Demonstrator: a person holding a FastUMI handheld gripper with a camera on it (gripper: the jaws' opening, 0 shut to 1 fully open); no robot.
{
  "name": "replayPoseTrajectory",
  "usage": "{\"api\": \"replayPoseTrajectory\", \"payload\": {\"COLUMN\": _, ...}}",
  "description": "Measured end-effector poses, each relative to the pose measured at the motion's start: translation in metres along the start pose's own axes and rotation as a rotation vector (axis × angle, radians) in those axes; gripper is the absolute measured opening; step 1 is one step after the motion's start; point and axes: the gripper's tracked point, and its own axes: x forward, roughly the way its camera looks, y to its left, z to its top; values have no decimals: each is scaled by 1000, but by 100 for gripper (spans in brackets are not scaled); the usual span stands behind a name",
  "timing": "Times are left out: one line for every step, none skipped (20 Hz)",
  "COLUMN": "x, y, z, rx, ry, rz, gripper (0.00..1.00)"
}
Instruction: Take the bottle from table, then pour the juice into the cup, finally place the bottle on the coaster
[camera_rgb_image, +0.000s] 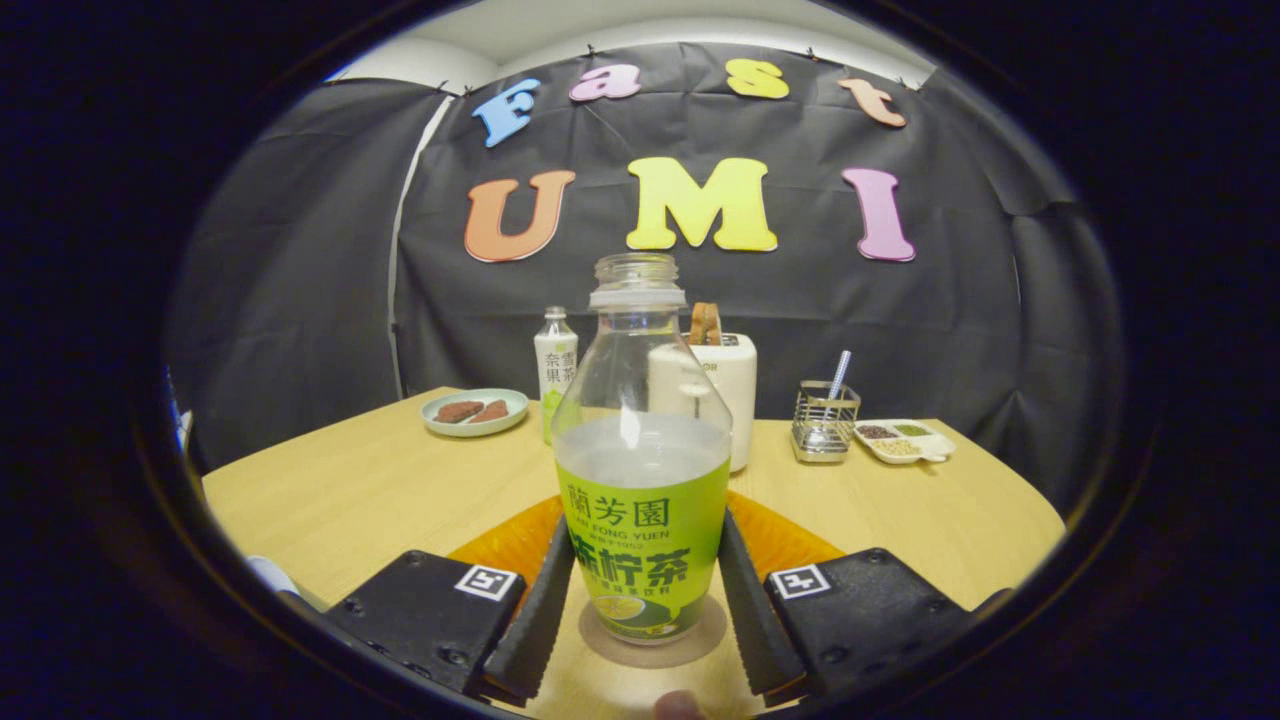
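While the bottle (643, 470) stands upright on the coaster (655, 640), I see the gripper (643, 590) fingers clamped against its label sides.

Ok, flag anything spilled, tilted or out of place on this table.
Nothing stands out. The bottle stands upright and uncapped on the round coaster, with the jaws against both its sides. No liquid lies on the table around it. Beyond, the plate, toaster and wire rack sit level.
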Motion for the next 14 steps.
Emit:
{"api": "replayPoseTrajectory", "payload": {"x": 0, "y": -1, "z": -1, "rx": -1, "ry": -1, "rz": -2, "gripper": 78}}
{"api": "replayPoseTrajectory", "payload": {"x": 2, "y": -1, "z": -1, "rx": -2, "ry": -3, "rz": -4, "gripper": 78}}
{"api": "replayPoseTrajectory", "payload": {"x": 4, "y": -3, "z": -2, "rx": -1, "ry": -4, "rz": -5, "gripper": 78}}
{"api": "replayPoseTrajectory", "payload": {"x": 6, "y": -3, "z": -3, "rx": -1, "ry": -2, "rz": -7, "gripper": 78}}
{"api": "replayPoseTrajectory", "payload": {"x": 7, "y": -4, "z": -4, "rx": -1, "ry": 1, "rz": -7, "gripper": 78}}
{"api": "replayPoseTrajectory", "payload": {"x": 5, "y": -4, "z": -5, "rx": -3, "ry": -3, "rz": -8, "gripper": 78}}
{"api": "replayPoseTrajectory", "payload": {"x": 5, "y": -3, "z": -5, "rx": -7, "ry": -10, "rz": -7, "gripper": 78}}
{"api": "replayPoseTrajectory", "payload": {"x": 5, "y": -4, "z": -6, "rx": -11, "ry": -13, "rz": -6, "gripper": 78}}
{"api": "replayPoseTrajectory", "payload": {"x": 7, "y": -4, "z": -6, "rx": -10, "ry": -14, "rz": -5, "gripper": 78}}
{"api": "replayPoseTrajectory", "payload": {"x": 8, "y": -3, "z": -9, "rx": -8, "ry": -11, "rz": -4, "gripper": 78}}
{"api": "replayPoseTrajectory", "payload": {"x": 8, "y": -4, "z": -10, "rx": -5, "ry": -8, "rz": -6, "gripper": 79}}
{"api": "replayPoseTrajectory", "payload": {"x": 7, "y": -4, "z": -8, "rx": 0, "ry": -15, "rz": -6, "gripper": 80}}
{"api": "replayPoseTrajectory", "payload": {"x": 8, "y": -4, "z": -7, "rx": 3, "ry": -15, "rz": -5, "gripper": 81}}
{"api": "replayPoseTrajectory", "payload": {"x": 7, "y": -4, "z": -7, "rx": 3, "ry": -15, "rz": -5, "gripper": 82}}
